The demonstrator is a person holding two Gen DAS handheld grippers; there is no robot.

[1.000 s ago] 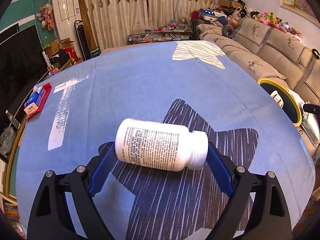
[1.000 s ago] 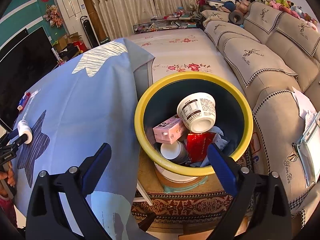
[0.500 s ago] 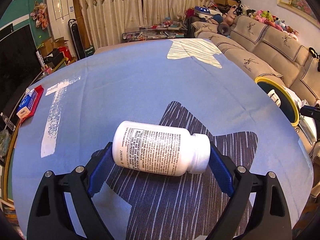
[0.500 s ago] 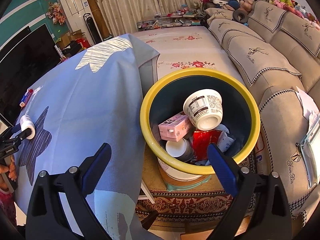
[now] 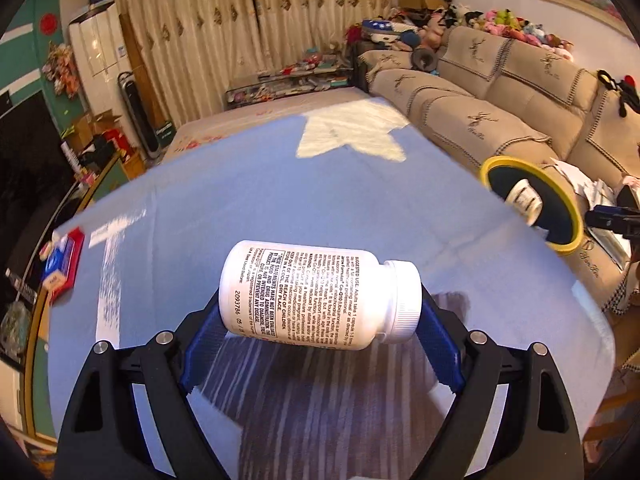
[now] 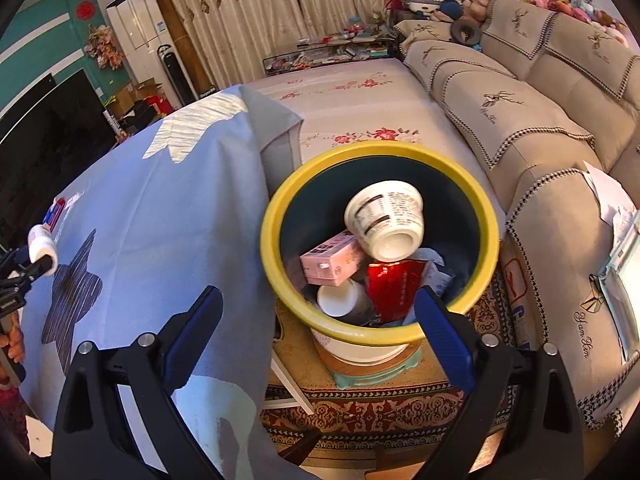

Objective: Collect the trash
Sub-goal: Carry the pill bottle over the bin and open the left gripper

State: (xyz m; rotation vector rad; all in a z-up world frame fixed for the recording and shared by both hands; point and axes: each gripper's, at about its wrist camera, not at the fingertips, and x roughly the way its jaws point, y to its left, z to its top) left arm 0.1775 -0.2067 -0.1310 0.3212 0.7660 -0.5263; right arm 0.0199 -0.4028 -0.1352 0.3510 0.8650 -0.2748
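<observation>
My left gripper point(image 5: 320, 332) is shut on a white pill bottle point(image 5: 316, 294), held sideways with its cap to the right, lifted above the blue tablecloth point(image 5: 240, 208). The bottle also shows small at the left edge of the right wrist view point(image 6: 42, 245). The yellow-rimmed bin point(image 6: 276, 256) stands beside the table's right edge, and shows in the left wrist view point(image 5: 490, 166) too. It holds a white cup point(image 6: 386, 218), a pink carton point(image 6: 332, 258), a red packet point(image 6: 390, 286) and other trash. My right gripper point(image 6: 318, 324) is open and empty, just above the bin's near rim.
A red tray with a blue box point(image 5: 60, 264) lies at the table's left edge. A beige sofa point(image 6: 520, 120) runs along the right, with papers point(image 6: 612, 208) on its arm. A patterned rug point(image 6: 360, 408) lies under the bin. A flowered bed point(image 6: 352, 88) stands behind.
My left gripper has lifted the bottle up off the table and carried it towards the bin. My right gripper has drifted slightly over the bin, still open.
</observation>
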